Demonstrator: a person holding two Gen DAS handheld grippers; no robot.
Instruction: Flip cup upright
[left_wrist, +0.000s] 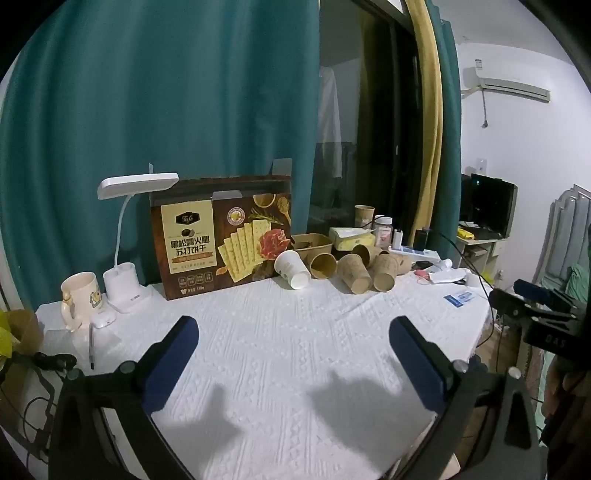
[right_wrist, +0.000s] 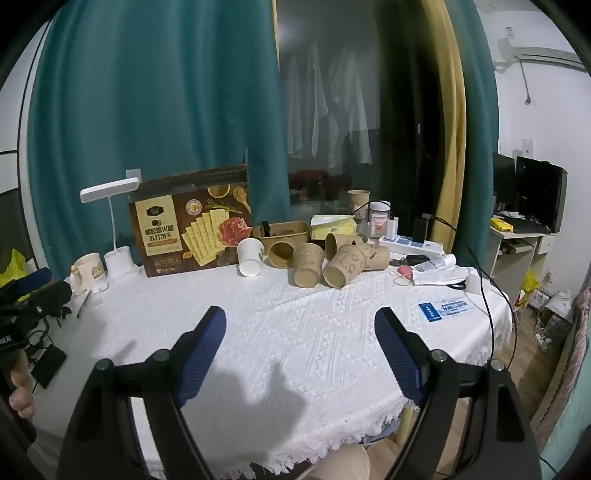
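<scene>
Cracker box (left_wrist: 221, 236) and paper tub (left_wrist: 312, 243) stand behind toppled cups (left_wrist: 354, 271)

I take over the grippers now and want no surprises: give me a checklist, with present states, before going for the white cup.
1. White paper cup lying on its side, mouth toward us: ok.
2. Left gripper open, nothing between its fingers: ok.
3. Right gripper open and empty: ok.
4. White textured tablecloth bare on the way to the cup: ok.
5. Room around the cup: not ok, a tipped brown paper cup and the cracker box sit close by.
6. Cup empty: cannot tell.
</scene>
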